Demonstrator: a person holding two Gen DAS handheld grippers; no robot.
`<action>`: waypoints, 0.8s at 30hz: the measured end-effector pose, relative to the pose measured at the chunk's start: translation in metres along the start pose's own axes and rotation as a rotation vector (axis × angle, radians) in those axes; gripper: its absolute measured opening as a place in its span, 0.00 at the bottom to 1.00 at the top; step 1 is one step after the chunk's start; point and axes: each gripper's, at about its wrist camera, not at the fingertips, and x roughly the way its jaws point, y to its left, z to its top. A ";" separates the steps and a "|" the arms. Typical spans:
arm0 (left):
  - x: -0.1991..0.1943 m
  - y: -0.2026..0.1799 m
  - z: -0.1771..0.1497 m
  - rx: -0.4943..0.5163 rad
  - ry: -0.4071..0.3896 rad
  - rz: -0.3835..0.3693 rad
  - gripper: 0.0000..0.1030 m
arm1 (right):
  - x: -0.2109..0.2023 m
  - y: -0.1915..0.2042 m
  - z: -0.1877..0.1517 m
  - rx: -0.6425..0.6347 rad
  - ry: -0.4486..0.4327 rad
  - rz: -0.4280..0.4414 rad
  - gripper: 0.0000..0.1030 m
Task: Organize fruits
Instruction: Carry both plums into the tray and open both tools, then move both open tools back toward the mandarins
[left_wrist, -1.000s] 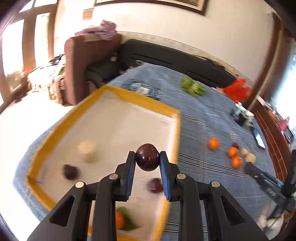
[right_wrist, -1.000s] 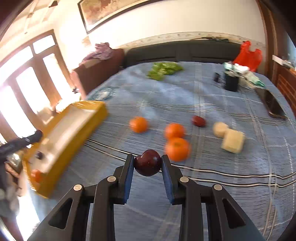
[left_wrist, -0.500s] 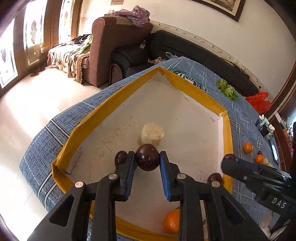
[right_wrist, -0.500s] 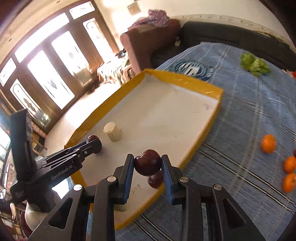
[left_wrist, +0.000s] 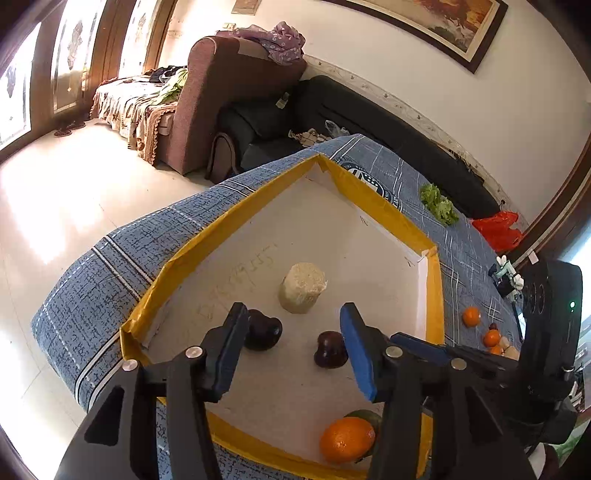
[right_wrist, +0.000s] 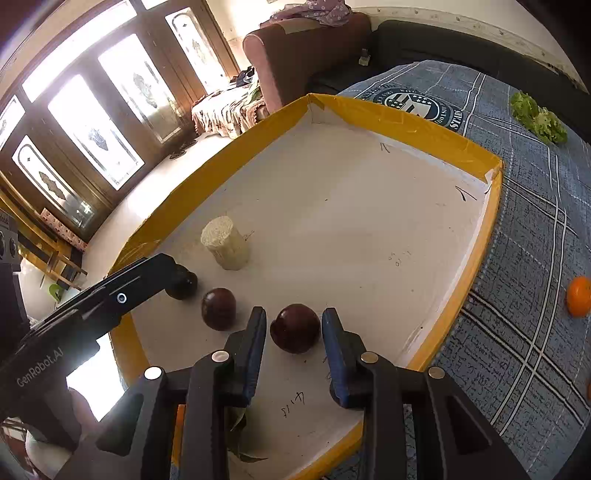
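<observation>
A yellow-rimmed white tray lies on a blue checked cloth. My left gripper hangs over its near end, jaws opening wide and gripping nothing. Below them two dark plums rest on the tray floor. My right gripper is low in the tray, jaws opening. A plum stands on the floor between its pads with thin gaps either side. Another plum sits to its left. A cream cylinder and an orange are also in the tray.
Loose oranges lie on the cloth right of the tray, with lettuce and a red bag farther back. The left gripper's finger crosses the tray's left corner. The table edge drops to the floor on the left.
Both grippers moved in over the tray and sank. The left one spread its jaws and let its plum drop. The right one's plum now rests on the tray floor.
</observation>
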 end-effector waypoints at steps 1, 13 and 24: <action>-0.002 0.000 0.000 -0.010 -0.003 -0.004 0.59 | -0.002 0.001 -0.001 -0.002 -0.005 0.001 0.36; -0.037 -0.060 -0.016 0.053 -0.034 -0.078 0.84 | -0.068 -0.026 -0.041 0.041 -0.120 -0.022 0.45; -0.017 -0.146 -0.060 0.284 0.089 -0.153 0.84 | -0.161 -0.155 -0.124 0.292 -0.252 -0.237 0.45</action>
